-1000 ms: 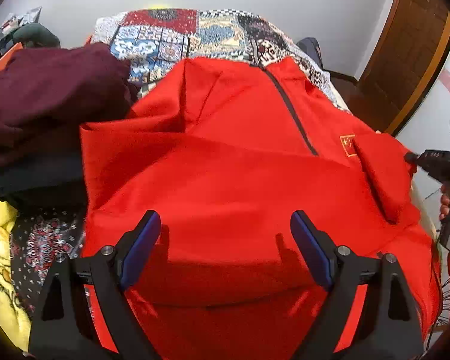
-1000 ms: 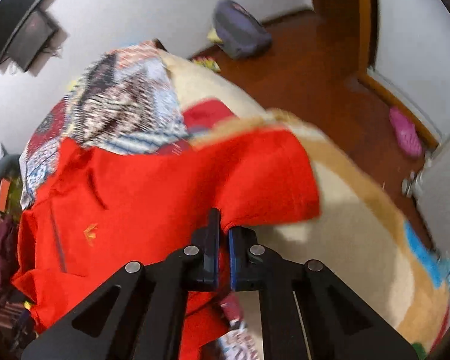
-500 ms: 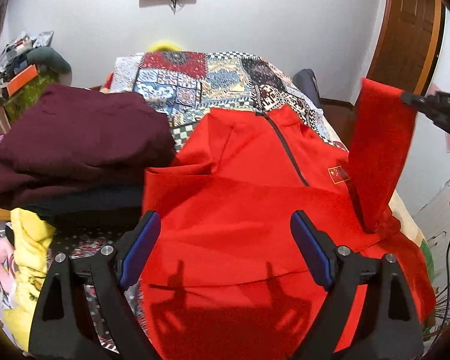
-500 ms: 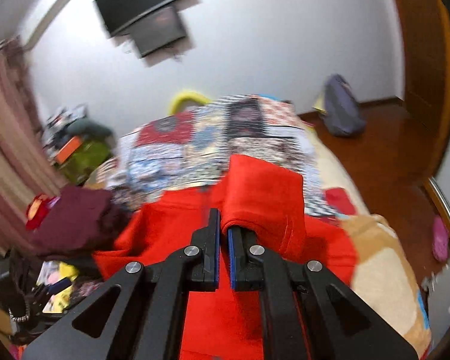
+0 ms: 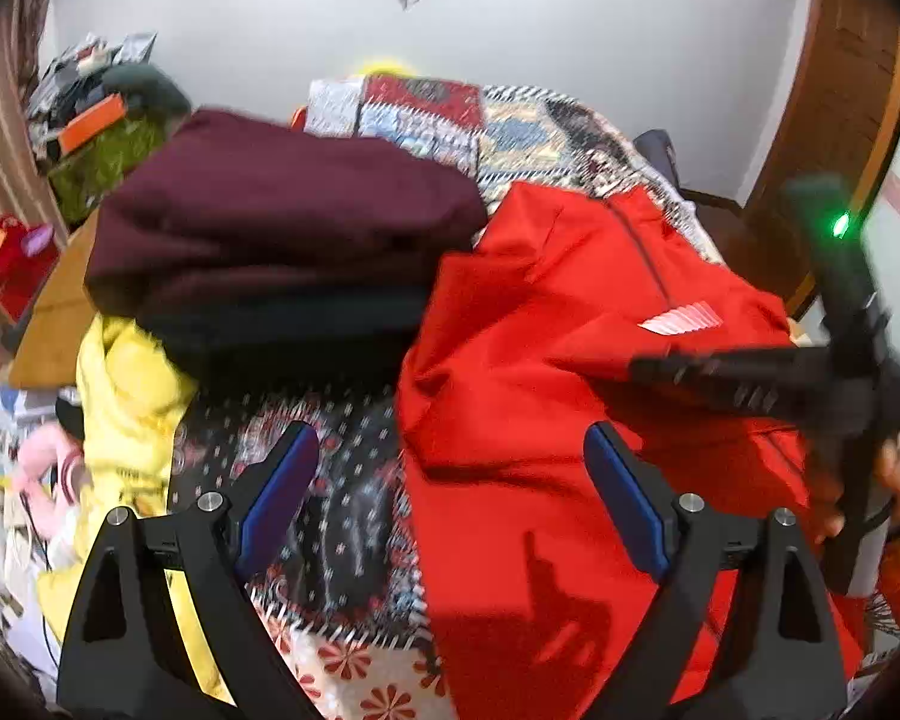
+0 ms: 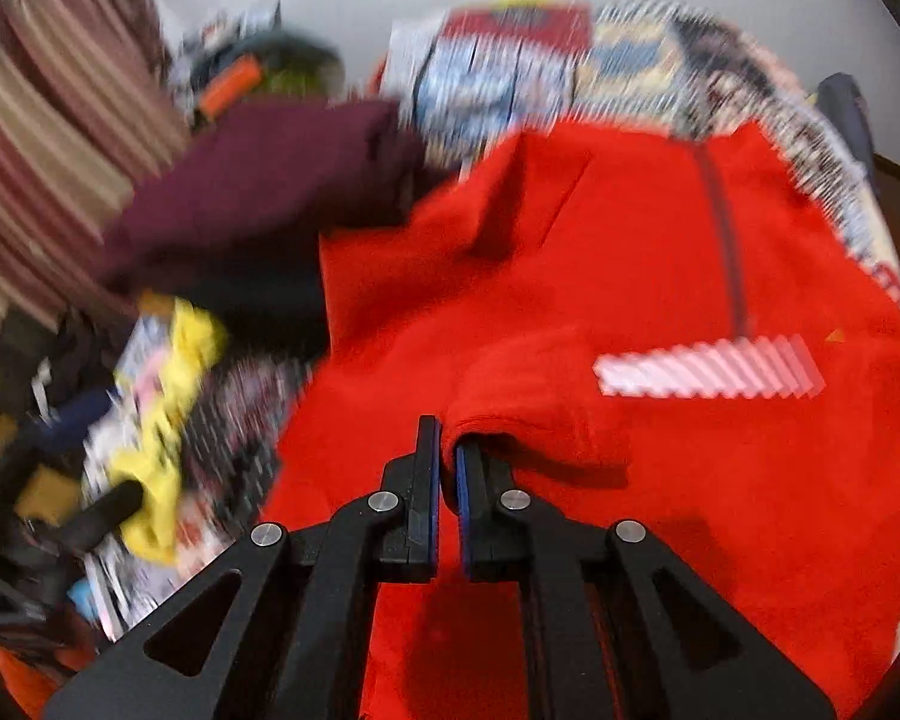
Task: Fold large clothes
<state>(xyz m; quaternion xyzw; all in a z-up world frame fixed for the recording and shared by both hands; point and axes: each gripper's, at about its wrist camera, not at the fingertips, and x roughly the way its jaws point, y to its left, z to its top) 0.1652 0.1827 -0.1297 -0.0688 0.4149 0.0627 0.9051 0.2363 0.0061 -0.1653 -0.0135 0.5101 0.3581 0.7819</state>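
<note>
A large red zip jacket [image 5: 546,312] lies spread on the bed, also in the right wrist view [image 6: 630,252]. My right gripper [image 6: 447,468] is shut on the red sleeve cuff [image 6: 534,420] and holds it over the jacket's chest, near a white striped patch [image 6: 708,369]. In the left wrist view the right gripper [image 5: 648,369] reaches in from the right over the jacket. My left gripper [image 5: 450,480] is open and empty, above the jacket's left edge and the patterned bedspread [image 5: 330,480].
A folded maroon garment [image 5: 282,216] lies on a dark pile left of the jacket. A yellow garment [image 5: 126,408] hangs at the bed's left edge. Clutter [image 5: 102,102] sits at the back left, a wooden door [image 5: 840,90] at right.
My right gripper has carried the sleeve from the jacket's right side up and over onto its chest. My left gripper has drawn back and shifted left, staying open.
</note>
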